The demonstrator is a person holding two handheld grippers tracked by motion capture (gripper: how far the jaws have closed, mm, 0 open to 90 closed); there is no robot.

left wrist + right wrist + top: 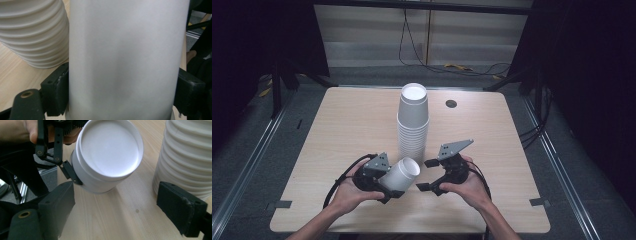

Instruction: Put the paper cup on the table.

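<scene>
1. The left gripper (384,186) clamps a white paper cup (401,173) near the table's (337,130) front edge.
2. The cup lies tilted; its long axis runs toward the right gripper (428,175), base end pointing there.
3. The right gripper's jaws stand apart, empty.
4. A stack of paper cups (413,122) stands upright just behind.

Both forearms enter from the bottom edge of the high view, converging toward the middle. The left hand (349,192) wraps the body of the left gripper (387,186), wrist bent inward; its jaws point up and to the right, pads pressed against both sides of a load between them. The right hand (467,187) cups the right gripper (428,175) from below; its jaws stand wide apart, nothing between the pads, pointing left.
</scene>
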